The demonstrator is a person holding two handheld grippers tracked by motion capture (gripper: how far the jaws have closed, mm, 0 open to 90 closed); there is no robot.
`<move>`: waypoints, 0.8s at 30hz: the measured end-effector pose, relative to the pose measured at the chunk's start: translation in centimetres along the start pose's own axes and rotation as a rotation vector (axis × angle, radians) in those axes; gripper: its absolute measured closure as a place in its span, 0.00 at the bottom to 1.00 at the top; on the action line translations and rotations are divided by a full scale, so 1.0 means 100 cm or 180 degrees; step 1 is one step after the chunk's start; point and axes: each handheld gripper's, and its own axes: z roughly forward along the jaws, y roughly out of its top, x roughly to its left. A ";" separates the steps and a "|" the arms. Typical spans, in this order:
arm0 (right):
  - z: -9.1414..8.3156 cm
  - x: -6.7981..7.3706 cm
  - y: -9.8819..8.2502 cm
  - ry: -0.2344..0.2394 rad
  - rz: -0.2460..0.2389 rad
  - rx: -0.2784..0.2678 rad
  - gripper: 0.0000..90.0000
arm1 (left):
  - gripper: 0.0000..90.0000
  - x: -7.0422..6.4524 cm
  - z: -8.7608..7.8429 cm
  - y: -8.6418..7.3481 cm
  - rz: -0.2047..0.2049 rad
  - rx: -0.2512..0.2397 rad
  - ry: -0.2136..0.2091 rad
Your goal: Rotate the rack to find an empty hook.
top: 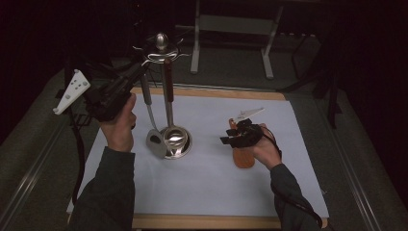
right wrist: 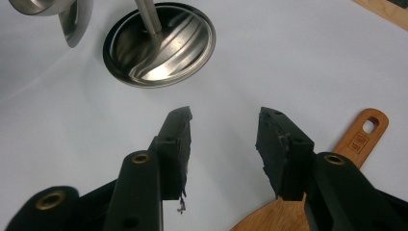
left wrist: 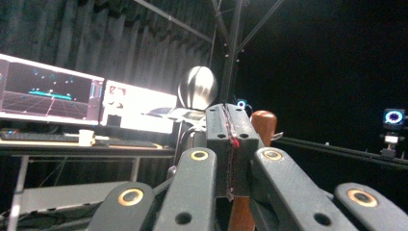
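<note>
A metal utensil stand rises from a round base [top: 177,140] to a ball top [top: 161,42]. A brown-handled utensil [top: 167,82] and a grey-handled slotted turner [top: 155,140] hang from it. My left gripper [top: 142,67] is raised, with its tips at the stand's top hooks. In the left gripper view its jaws [left wrist: 228,130] are shut, and the ball [left wrist: 197,86] and the brown handle [left wrist: 263,122] sit just behind them. My right gripper [top: 231,134] rests low over a wooden spatula [top: 244,158]. It stands open [right wrist: 223,127] above the white sheet, with the spatula's handle [right wrist: 362,137] beside its right jaw.
A white sheet [top: 211,187] covers a wooden board [top: 207,222] on the dark table. The stand's base [right wrist: 159,45] lies just ahead of the right gripper. Lit monitors [left wrist: 48,91] stand on a desk far behind. A metal frame [top: 231,29] stands beyond the table.
</note>
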 end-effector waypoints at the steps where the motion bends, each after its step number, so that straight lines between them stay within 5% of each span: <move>1: 0.000 0.000 0.000 0.0000 0.0001 -0.0001 0.62 | 1.00 0.001 0.000 0.000 0.0002 0.0007 0.0010; 24: 0.002 0.000 -0.001 0.0010 0.0011 0.0018 0.62 | 1.00 0.015 0.000 0.003 -0.0019 0.0050 0.0053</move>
